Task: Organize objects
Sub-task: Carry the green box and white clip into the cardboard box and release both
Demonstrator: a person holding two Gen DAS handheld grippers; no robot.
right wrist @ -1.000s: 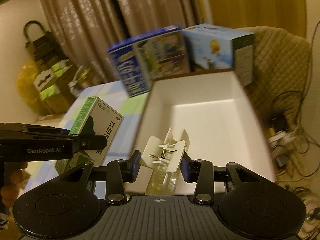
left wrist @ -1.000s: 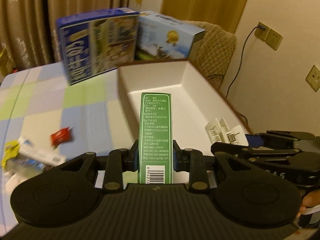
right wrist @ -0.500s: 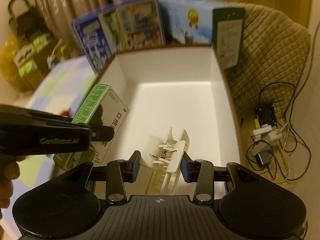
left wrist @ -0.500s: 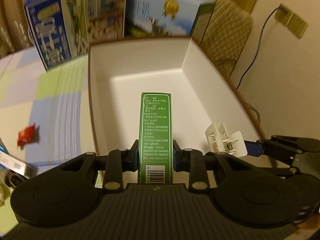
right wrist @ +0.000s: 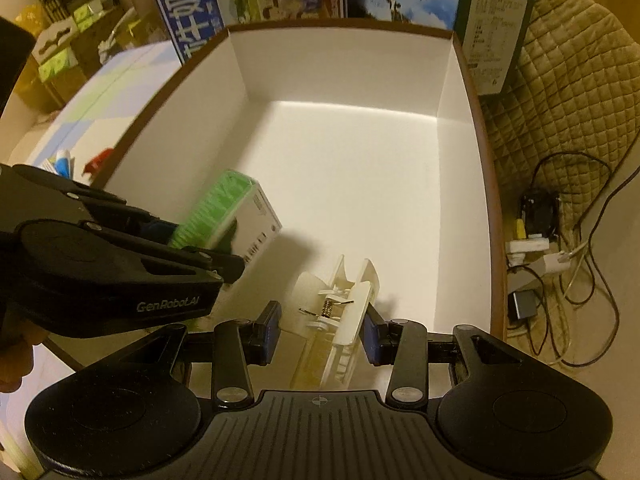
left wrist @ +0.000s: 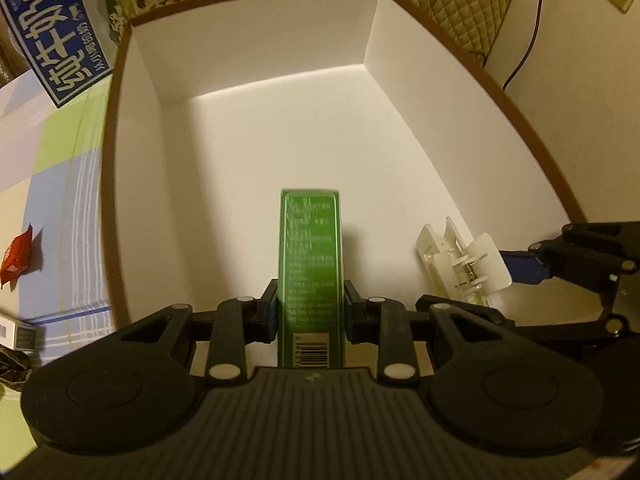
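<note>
A large white open box with a brown rim fills both views. My left gripper is shut on a tall green medicine box, held upright over the near part of the white box's floor. My right gripper is shut on a white spring clip, low inside the white box near its right wall. In the right wrist view the green box hangs just left of the clip. In the left wrist view the clip shows at the right.
Blue milk cartons stand behind the white box's far wall. A red packet lies on the checked tablecloth to the left. A quilted chair and floor cables lie beyond the right wall.
Both grippers have moved forward and down, from the near rim into the white box, each still holding its object. The box floor now looks much closer.
</note>
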